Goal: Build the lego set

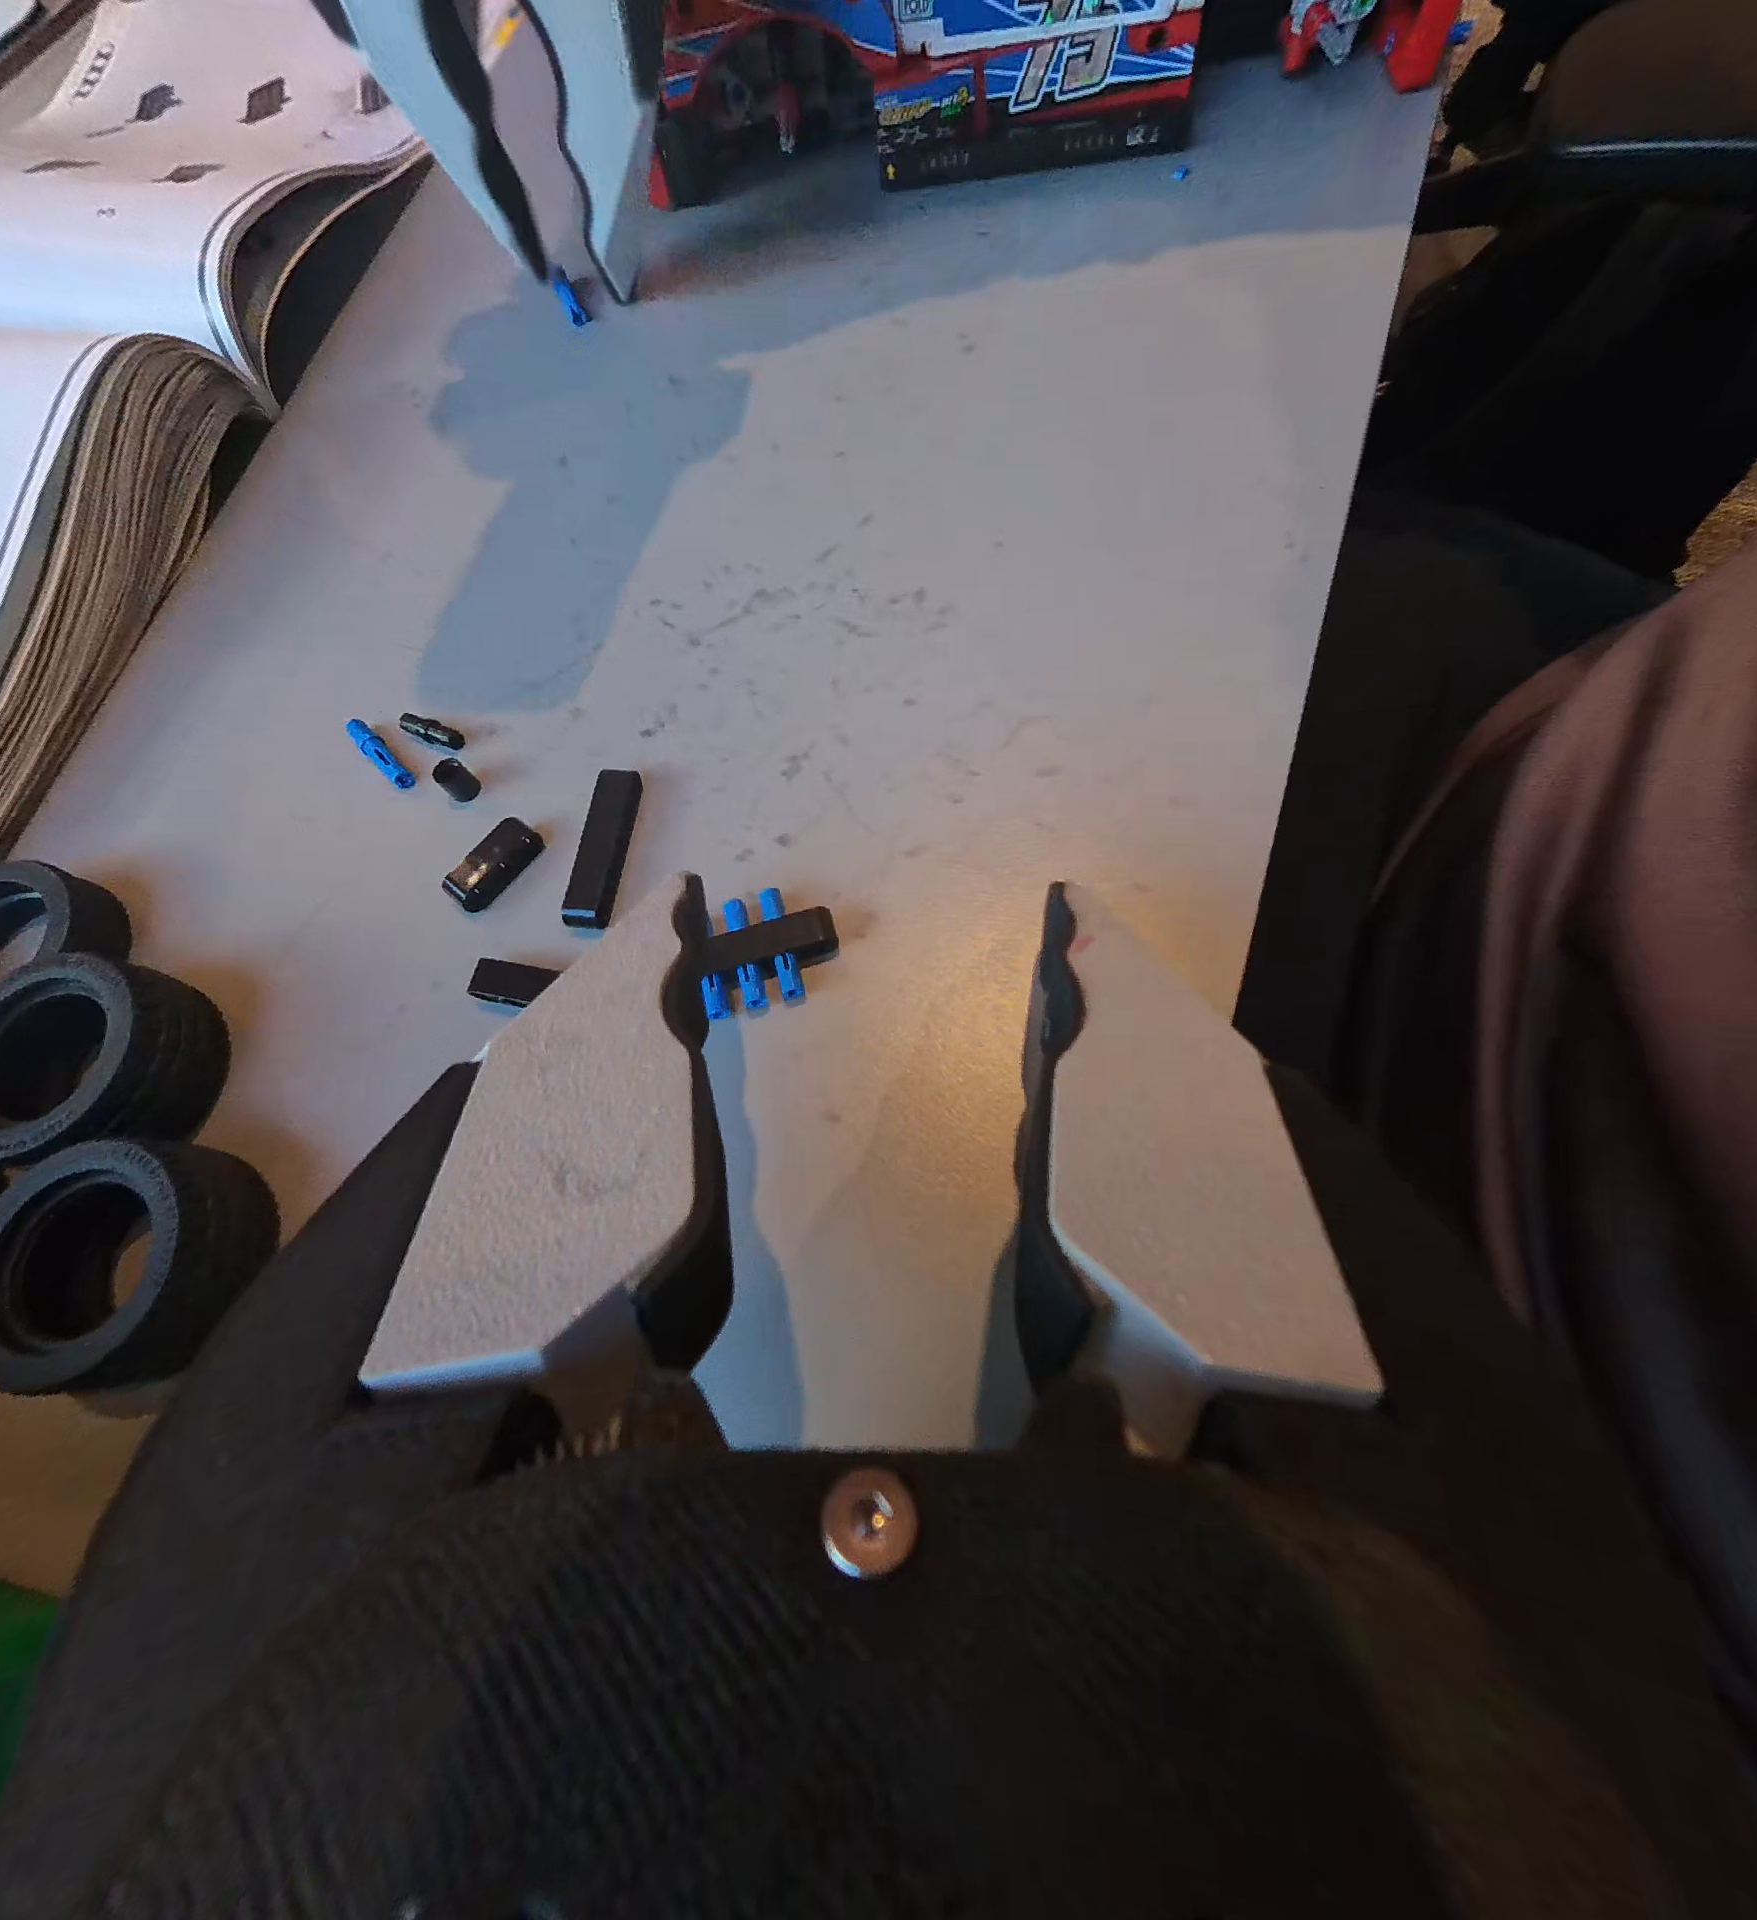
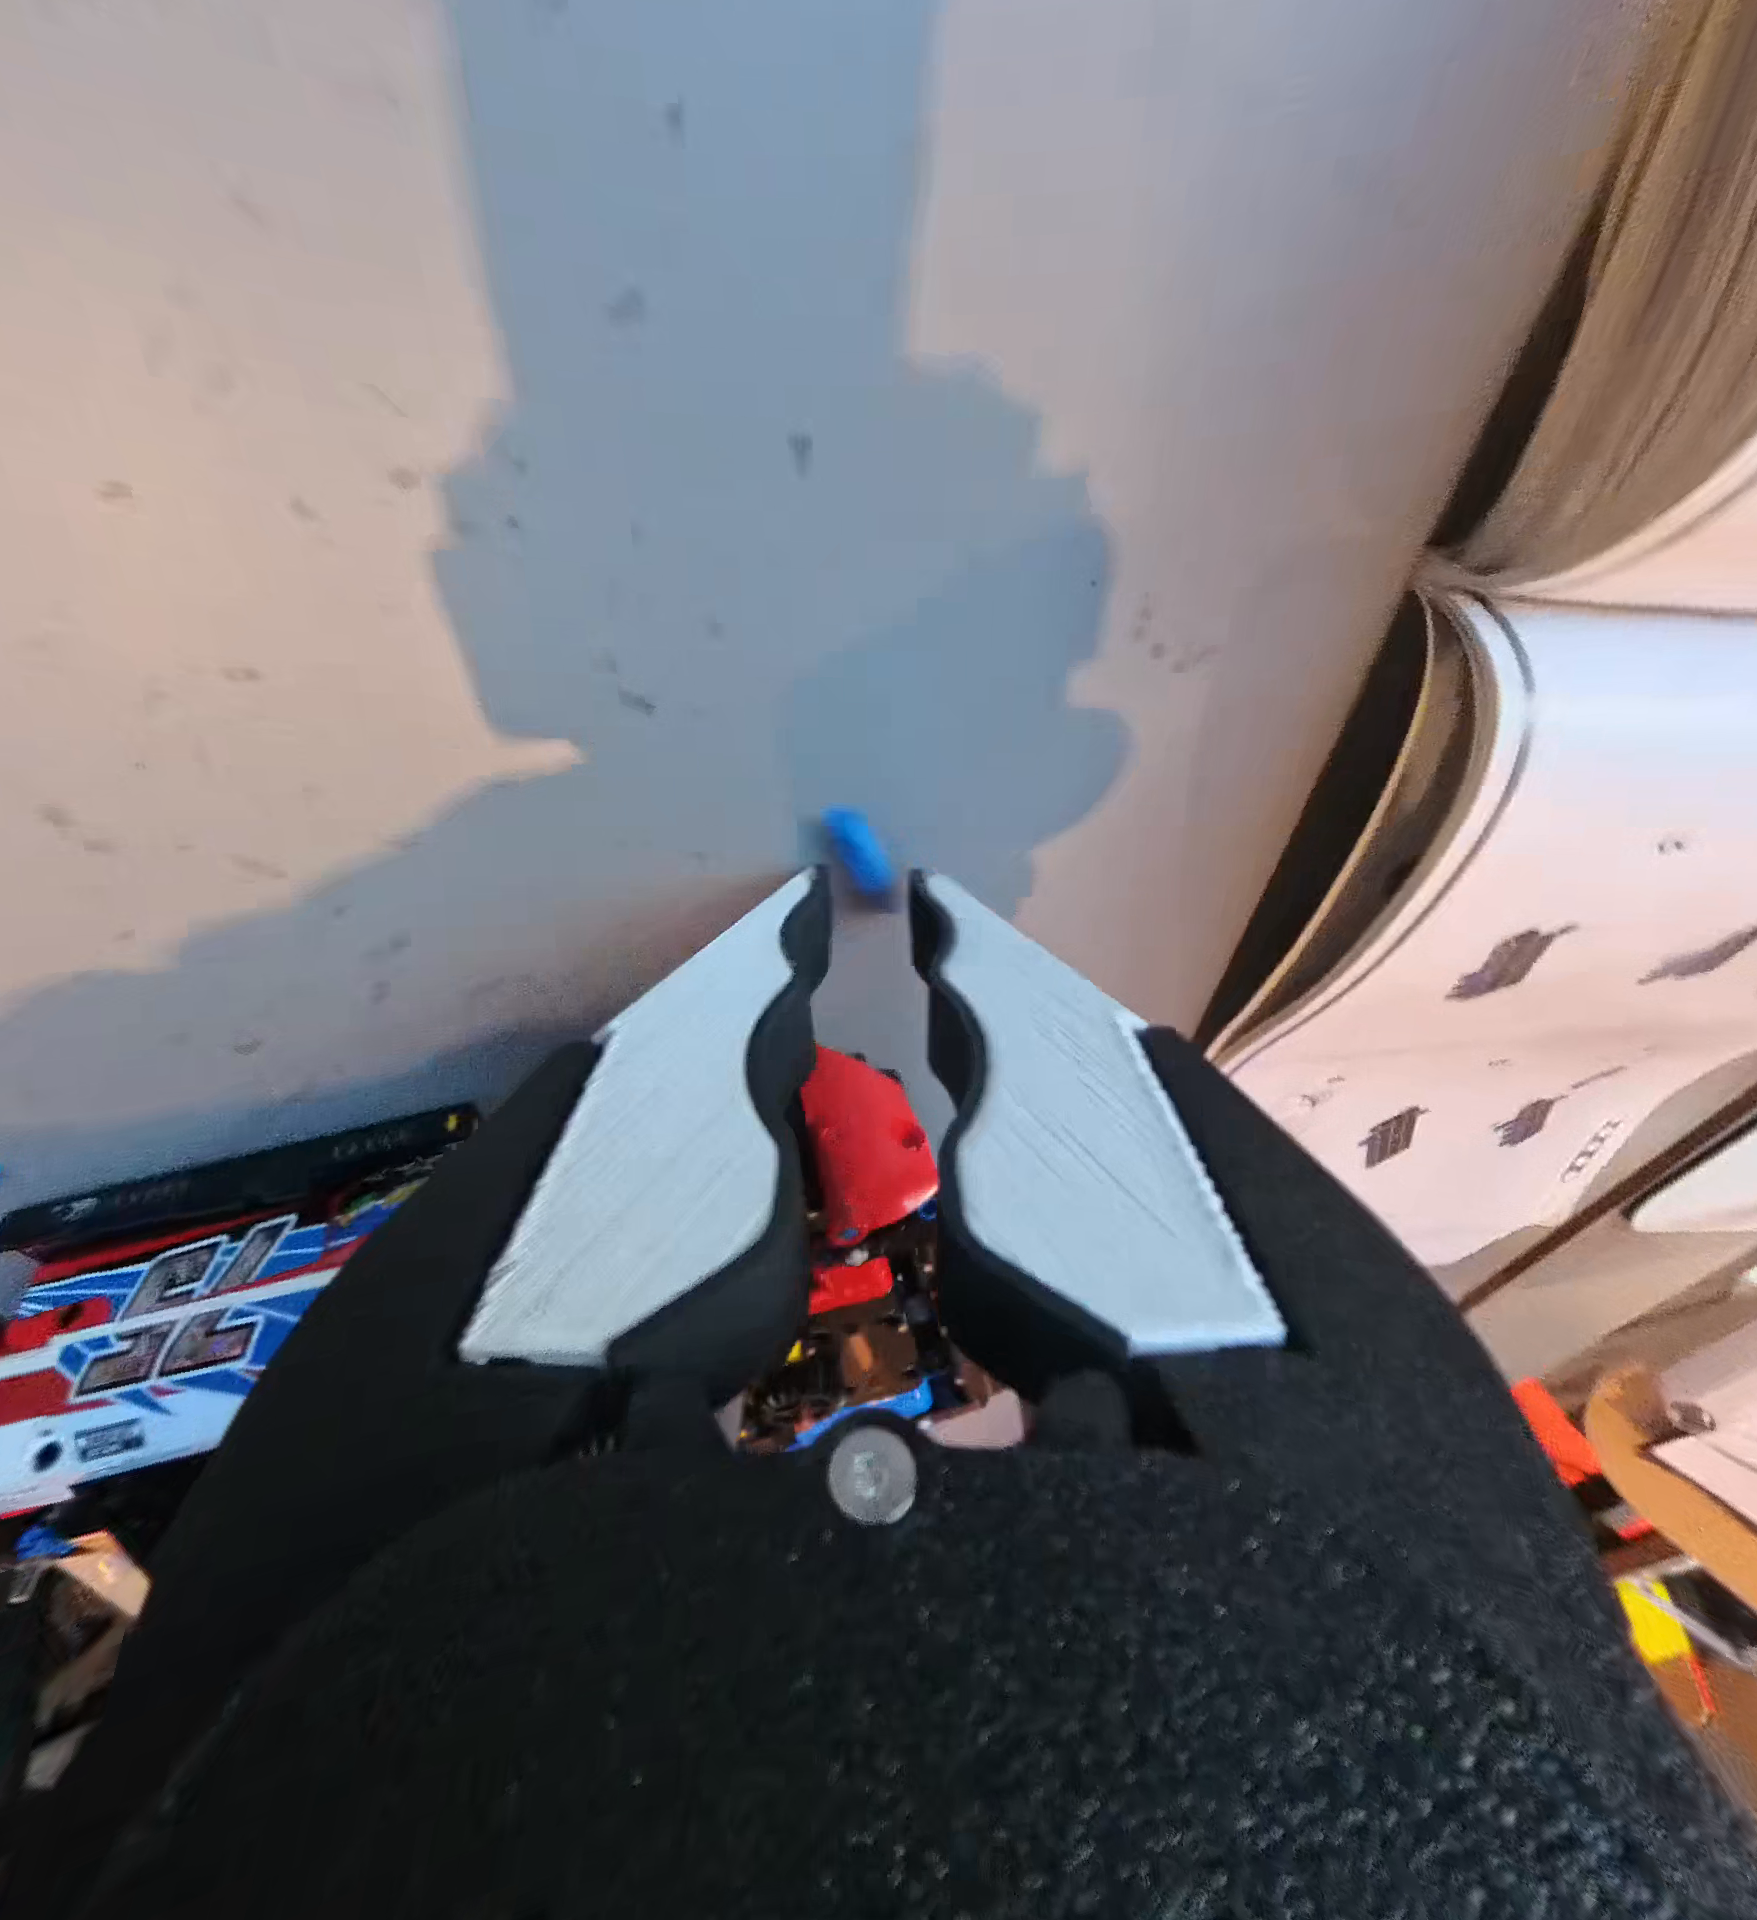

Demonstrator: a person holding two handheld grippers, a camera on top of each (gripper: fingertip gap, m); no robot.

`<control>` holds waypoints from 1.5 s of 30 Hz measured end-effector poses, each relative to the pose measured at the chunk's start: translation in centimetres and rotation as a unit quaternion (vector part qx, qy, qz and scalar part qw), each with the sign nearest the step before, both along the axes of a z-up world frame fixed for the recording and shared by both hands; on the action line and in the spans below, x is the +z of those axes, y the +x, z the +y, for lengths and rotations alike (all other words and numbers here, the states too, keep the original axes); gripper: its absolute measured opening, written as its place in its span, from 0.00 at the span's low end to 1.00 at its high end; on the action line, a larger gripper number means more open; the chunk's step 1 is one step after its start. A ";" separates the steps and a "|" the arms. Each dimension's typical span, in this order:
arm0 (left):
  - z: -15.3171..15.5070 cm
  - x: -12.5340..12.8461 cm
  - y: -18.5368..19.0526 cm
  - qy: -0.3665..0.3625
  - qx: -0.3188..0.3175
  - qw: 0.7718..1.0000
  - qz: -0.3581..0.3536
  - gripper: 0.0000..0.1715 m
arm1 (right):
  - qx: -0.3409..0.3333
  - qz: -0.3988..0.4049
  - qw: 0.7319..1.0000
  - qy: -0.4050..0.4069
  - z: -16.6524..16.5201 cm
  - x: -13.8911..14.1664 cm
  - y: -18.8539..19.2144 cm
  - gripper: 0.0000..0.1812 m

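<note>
In the left wrist view my left gripper [image 1: 874,902] is open and empty, low over the grey table [image 1: 957,582]. A black beam with three blue pins [image 1: 770,945] lies just inside its left fingertip. Loose parts lie further left: a long black beam [image 1: 602,847], a short black beam [image 1: 496,864], a blue pin [image 1: 380,753] and black connectors [image 1: 432,730]. My right gripper [image 1: 583,286] reaches down at the far end, with a blue pin [image 1: 570,296] at its tips. In the right wrist view the right gripper [image 2: 866,881] stands a narrow gap apart, and the blurred blue pin [image 2: 858,852] sits at the tips.
Black tyres [image 1: 74,1049] are stacked at the left edge. An open instruction booklet [image 1: 74,343] lies at the back left and also shows in the right wrist view [image 2: 1601,935]. The set's box [image 1: 926,94] and a red model [image 1: 1362,42] stand at the far end. A person's sleeve [image 1: 1663,935] is at the right. My hands' fingertips stand some 25 cm from each other. My left gripper's tips are some 11 cm from the blue pin [image 1: 380,753].
</note>
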State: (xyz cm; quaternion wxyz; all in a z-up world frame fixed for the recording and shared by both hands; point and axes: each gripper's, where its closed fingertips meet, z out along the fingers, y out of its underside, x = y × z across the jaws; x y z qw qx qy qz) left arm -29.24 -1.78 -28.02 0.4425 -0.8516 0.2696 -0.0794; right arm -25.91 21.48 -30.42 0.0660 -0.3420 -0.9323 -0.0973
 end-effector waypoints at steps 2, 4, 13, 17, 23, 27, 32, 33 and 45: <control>0.0 0.0 0.0 -0.001 0.000 1.000 -0.002 0.35 | 0.006 -0.002 1.000 -0.002 -0.2 -0.1 -0.5 0.02; 0.0 0.0 0.0 -0.006 -0.002 1.000 -0.007 0.34 | 0.009 -0.020 1.000 -0.010 -0.5 -0.3 -0.3 0.00; 0.0 -0.1 0.1 -0.008 -0.007 1.000 -0.010 0.33 | -0.032 -0.003 0.998 -0.057 -2.2 0.2 -1.7 0.00; 0.0 0.0 0.1 -0.003 -0.005 1.000 -0.009 0.33 | -0.068 0.069 0.994 -0.052 -0.2 2.8 -3.0 0.08; -0.1 -0.5 0.3 -0.019 -0.011 1.000 -0.002 0.33 | -0.091 0.056 0.993 -0.054 1.6 1.5 -3.8 0.11; -0.1 -0.3 0.2 -0.012 -0.008 1.000 -0.001 0.33 | -0.103 0.031 0.991 -0.082 1.5 0.0 -4.3 0.06; -0.1 -0.3 0.3 -0.014 -0.013 1.000 -0.005 0.33 | -0.120 0.009 0.986 -0.111 1.5 -0.2 -4.5 0.00; -0.2 -0.3 0.4 -0.015 -0.014 1.000 -0.005 0.33 | -0.121 0.008 0.986 -0.112 1.3 -0.2 -4.5 0.00; -0.3 -0.4 0.5 -0.015 -0.021 1.000 -0.002 0.33 | -0.186 0.053 0.967 -0.165 -0.1 1.0 -5.4 0.10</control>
